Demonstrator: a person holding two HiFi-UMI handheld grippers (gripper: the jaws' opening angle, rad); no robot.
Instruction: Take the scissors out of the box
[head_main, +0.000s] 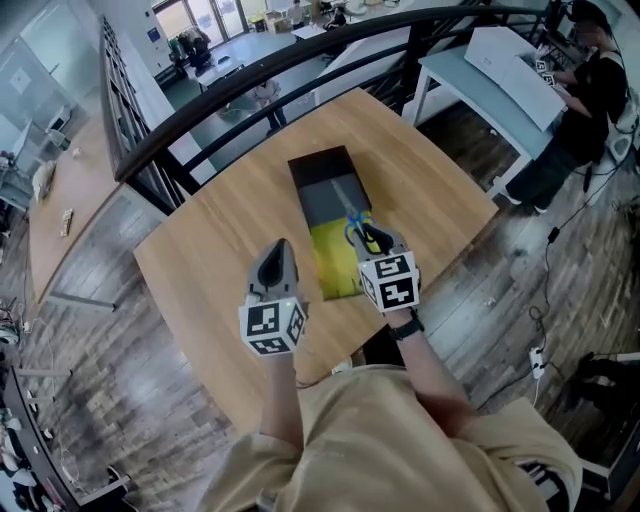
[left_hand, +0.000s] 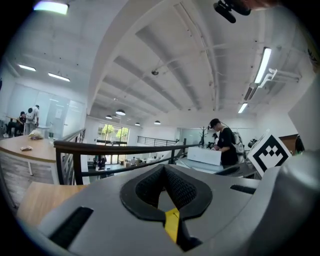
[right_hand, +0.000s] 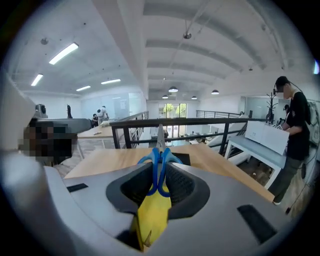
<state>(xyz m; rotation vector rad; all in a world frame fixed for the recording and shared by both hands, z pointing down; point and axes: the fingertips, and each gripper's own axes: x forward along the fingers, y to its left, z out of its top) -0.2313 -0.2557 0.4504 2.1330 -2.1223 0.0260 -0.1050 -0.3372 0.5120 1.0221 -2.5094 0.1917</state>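
Bright room, bendy pictures.
Long white ceiling lamps (right_hand: 63, 53) shine; corners go black; the grey right gripper (right_hand: 159, 167) looks fuzzy up close.

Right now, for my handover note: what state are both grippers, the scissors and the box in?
Blue-handled metal scissors: blades closed, gripped by the handles.
Right gripper: shut on the scissors.
Left gripper: shut, empty.
Black rectangular box: open, lying on the wooden table.

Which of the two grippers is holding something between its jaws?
The right gripper: its jaws are shut on the scissors, gripped at the blue handles. The left gripper has its jaws shut with nothing between them.
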